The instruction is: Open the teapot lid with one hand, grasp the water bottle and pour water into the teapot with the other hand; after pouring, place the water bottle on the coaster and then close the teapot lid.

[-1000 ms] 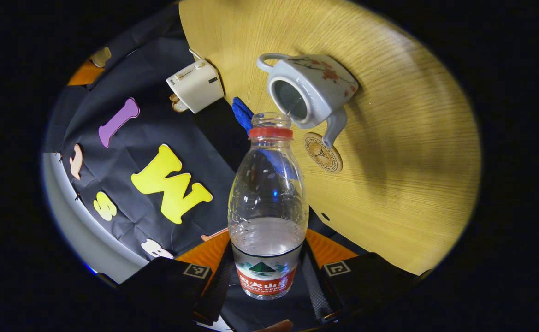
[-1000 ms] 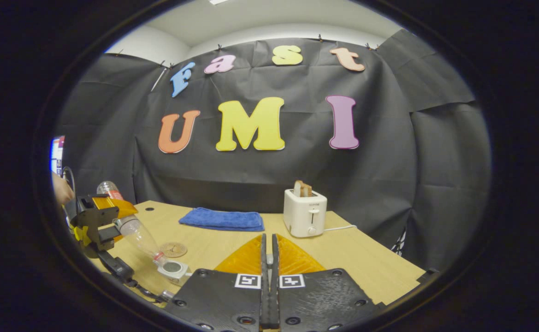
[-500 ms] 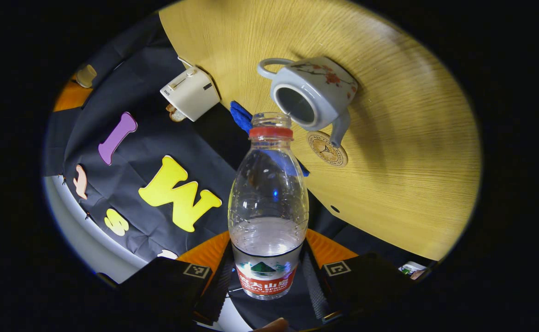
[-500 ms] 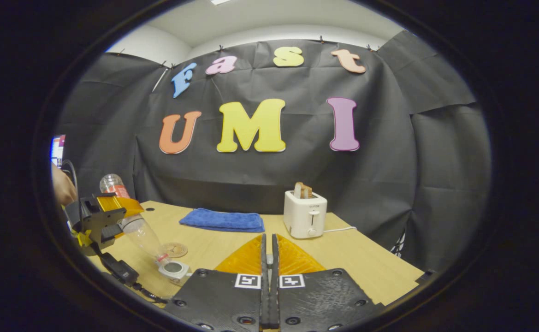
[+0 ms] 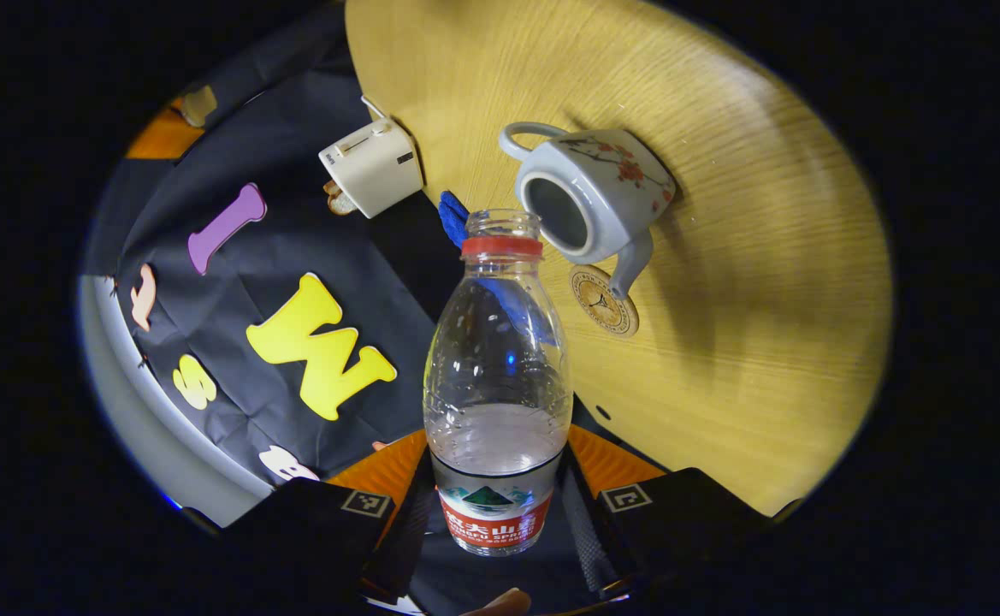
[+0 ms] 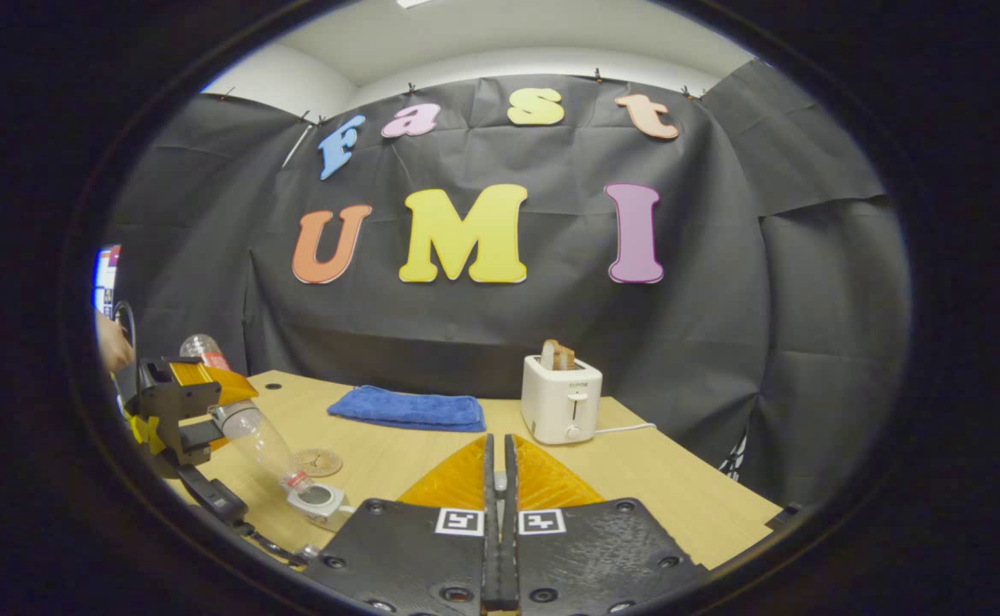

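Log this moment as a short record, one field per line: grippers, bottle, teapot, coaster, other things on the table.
left gripper: shut on the water bottle, tipped toward the teapot
right gripper: fingers together, raised over the table; what they hold cannot be told
water bottle: uncapped, partly full, mouth near the teapot's opening
teapot: lid off, upright on the table
coaster: bare, beside the teapot's spout
other things: blue towel, white toaster with bread

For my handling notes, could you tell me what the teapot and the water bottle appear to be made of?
Teapot: likely glazed ceramic, going by its glossy pale surface with painted red blossoms. Water bottle: clear, thin plastic by the look of it; the blue cloth shows through its ribbed wall, and it carries a printed label.
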Motion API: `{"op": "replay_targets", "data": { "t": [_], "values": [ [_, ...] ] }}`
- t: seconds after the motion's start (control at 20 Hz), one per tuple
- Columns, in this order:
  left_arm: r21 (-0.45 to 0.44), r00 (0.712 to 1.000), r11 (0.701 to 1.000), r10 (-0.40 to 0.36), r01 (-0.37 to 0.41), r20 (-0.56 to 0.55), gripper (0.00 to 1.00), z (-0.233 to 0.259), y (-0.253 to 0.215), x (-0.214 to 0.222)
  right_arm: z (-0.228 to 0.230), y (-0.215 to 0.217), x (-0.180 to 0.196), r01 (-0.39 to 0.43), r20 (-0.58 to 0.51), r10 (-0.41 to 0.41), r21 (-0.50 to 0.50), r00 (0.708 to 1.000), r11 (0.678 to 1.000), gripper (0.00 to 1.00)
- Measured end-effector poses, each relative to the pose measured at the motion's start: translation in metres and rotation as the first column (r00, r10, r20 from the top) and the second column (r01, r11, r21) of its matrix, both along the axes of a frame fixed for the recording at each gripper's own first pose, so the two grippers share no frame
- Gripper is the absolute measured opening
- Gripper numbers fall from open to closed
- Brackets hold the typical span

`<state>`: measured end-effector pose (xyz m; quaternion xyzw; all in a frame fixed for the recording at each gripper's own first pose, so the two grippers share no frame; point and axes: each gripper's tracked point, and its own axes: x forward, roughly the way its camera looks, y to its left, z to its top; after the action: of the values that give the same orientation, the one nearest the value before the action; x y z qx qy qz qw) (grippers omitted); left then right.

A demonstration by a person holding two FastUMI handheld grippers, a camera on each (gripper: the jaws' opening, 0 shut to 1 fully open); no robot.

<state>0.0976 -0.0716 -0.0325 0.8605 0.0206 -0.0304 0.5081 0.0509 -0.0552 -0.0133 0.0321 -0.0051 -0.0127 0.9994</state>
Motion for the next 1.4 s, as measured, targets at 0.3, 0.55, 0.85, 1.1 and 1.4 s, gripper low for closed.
{"op": "replay_targets", "data": {
  "t": [0.3,0.55,0.85,1.1,1.4],
  "values": [
    [-0.249,1.000,0.969,-0.008,0.004,-0.015,0.74,-0.024,0.018,0.002,-0.004,0.005,0.002,-0.002,-0.007,0.002,-0.008,1.000,1.000,0.00],
    [-0.567,0.999,0.824,-0.005,-0.017,-0.038,0.74,-0.049,0.035,0.012,-0.009,0.011,0.005,-0.007,-0.020,0.007,-0.024,1.000,1.000,0.00],
    [-0.874,0.996,0.478,0.019,-0.084,-0.086,0.74,-0.068,0.044,0.037,-0.016,0.021,0.007,-0.031,-0.040,0.031,-0.014,0.999,0.999,0.00],
    [-0.986,0.987,0.076,0.064,-0.151,-0.146,0.75,-0.062,0.053,0.059,-0.018,0.023,0.009,-0.030,-0.041,0.029,-0.029,0.999,0.999,0.00],
    [-0.971,0.997,-0.225,-0.003,-0.078,-0.079,0.76,-0.025,0.027,0.074,-0.023,0.027,0.013,-0.039,-0.056,0.037,-0.026,0.998,0.999,0.00]
  ]
}}
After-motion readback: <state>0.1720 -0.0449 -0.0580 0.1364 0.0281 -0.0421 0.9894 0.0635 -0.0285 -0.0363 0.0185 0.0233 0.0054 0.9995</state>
